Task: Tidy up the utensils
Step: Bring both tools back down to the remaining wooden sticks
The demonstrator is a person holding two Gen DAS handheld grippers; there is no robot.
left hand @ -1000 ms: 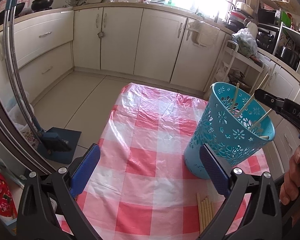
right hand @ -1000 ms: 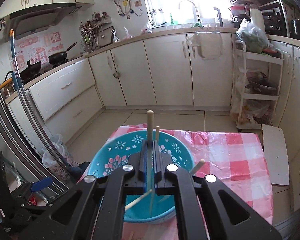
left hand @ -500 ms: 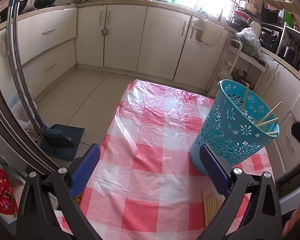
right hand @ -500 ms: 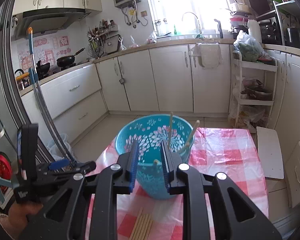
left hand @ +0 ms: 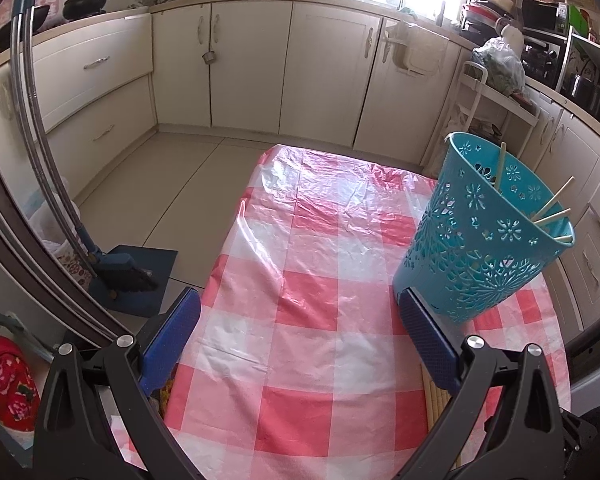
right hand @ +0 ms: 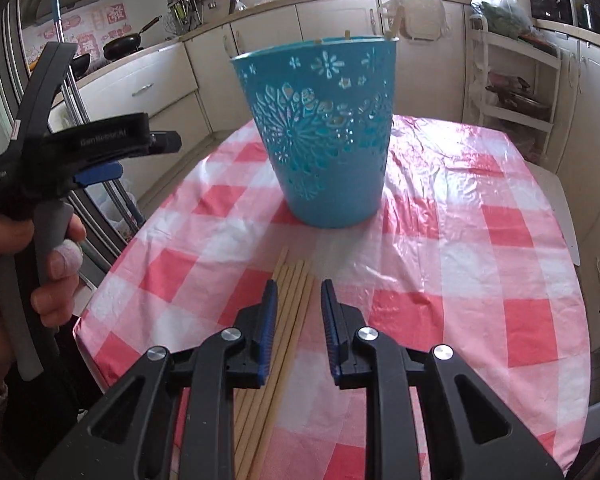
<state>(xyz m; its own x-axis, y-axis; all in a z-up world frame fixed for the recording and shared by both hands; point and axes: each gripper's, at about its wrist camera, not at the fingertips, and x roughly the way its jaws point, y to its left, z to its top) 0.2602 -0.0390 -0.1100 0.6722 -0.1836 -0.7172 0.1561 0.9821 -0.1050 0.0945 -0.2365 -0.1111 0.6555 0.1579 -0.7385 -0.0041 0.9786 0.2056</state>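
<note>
A teal perforated basket (right hand: 324,128) stands on the red-checked table (right hand: 480,264) and holds several wooden chopsticks (left hand: 550,210). It also shows at the right in the left wrist view (left hand: 480,248). A row of several loose chopsticks (right hand: 290,300) lies on the cloth in front of the basket, running under my right gripper (right hand: 298,300), which is open and empty just above them. My left gripper (left hand: 300,332) is wide open and empty above the table's left half; it also shows at the left in the right wrist view (right hand: 100,152). The chopstick bundle (left hand: 436,396) peeks out beside its right finger.
Cream kitchen cabinets (left hand: 252,60) line the far walls. A broom and blue dustpan (left hand: 128,276) rest on the floor left of the table. A white shelf rack (right hand: 516,80) stands at the back right. A white board (right hand: 560,208) leans at the table's right edge.
My right gripper let a chopstick go into the basket, opened, drew back and dropped low over the loose chopsticks. My left gripper pulled back slightly and stayed open.
</note>
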